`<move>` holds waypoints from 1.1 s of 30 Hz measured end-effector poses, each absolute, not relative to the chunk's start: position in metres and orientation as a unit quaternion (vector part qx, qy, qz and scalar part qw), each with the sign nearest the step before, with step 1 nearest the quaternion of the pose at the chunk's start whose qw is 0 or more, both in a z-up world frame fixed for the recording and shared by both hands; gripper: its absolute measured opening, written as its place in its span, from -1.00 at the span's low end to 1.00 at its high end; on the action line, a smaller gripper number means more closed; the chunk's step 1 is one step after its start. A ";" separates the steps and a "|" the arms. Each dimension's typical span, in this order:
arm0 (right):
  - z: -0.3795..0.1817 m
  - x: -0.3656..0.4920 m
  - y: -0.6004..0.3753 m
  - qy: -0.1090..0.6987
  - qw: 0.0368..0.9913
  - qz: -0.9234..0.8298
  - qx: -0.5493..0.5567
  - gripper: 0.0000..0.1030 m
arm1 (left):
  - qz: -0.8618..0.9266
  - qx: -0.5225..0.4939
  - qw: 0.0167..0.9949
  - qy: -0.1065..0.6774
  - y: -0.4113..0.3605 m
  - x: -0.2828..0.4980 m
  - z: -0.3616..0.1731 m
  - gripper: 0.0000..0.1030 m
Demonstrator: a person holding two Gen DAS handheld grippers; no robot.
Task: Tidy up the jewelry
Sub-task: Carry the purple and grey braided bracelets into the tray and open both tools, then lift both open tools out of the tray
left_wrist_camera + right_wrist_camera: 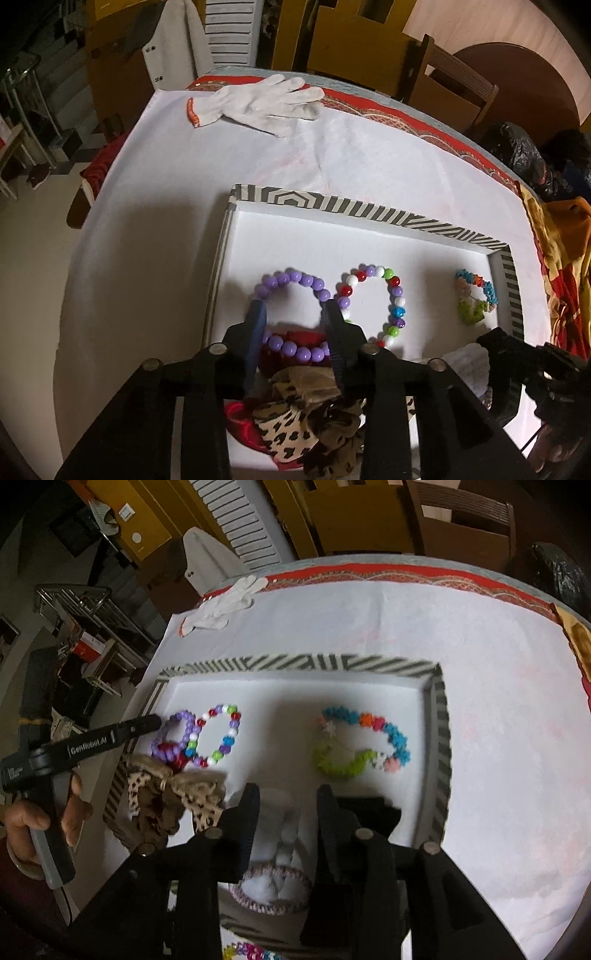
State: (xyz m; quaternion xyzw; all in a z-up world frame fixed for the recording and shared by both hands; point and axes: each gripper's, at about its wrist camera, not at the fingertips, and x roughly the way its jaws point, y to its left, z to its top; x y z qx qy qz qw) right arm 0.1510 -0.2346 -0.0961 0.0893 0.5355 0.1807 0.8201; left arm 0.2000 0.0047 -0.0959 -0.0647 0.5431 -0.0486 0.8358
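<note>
Toward the upper left of the left wrist view, a white glove [258,103] on the white cloth [147,221]. Lower centre, left gripper [293,314] spread over the purple bead bracelet [295,288], fingers either side of its ring, inside the striped-rim tray [369,212]. Just right, a multicoloured bead bracelet [373,302], touching the purple one. Far right, a floral bracelet [476,295]. Below, leopard-print scrunchie [306,421]. At bottom centre of the right wrist view, right gripper [288,794] spread above a white pouch [277,834].

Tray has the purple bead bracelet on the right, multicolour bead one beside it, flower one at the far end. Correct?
Not quite: the left wrist view shows the purple bead bracelet at the left of the tray, multicolour bead bracelet beside it, flower bracelet at the far right.
</note>
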 end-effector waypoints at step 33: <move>-0.045 0.048 -0.240 0.485 0.865 0.117 0.052 0.21 | -0.030 -0.018 0.889 0.457 -0.034 0.077 -0.021 -0.51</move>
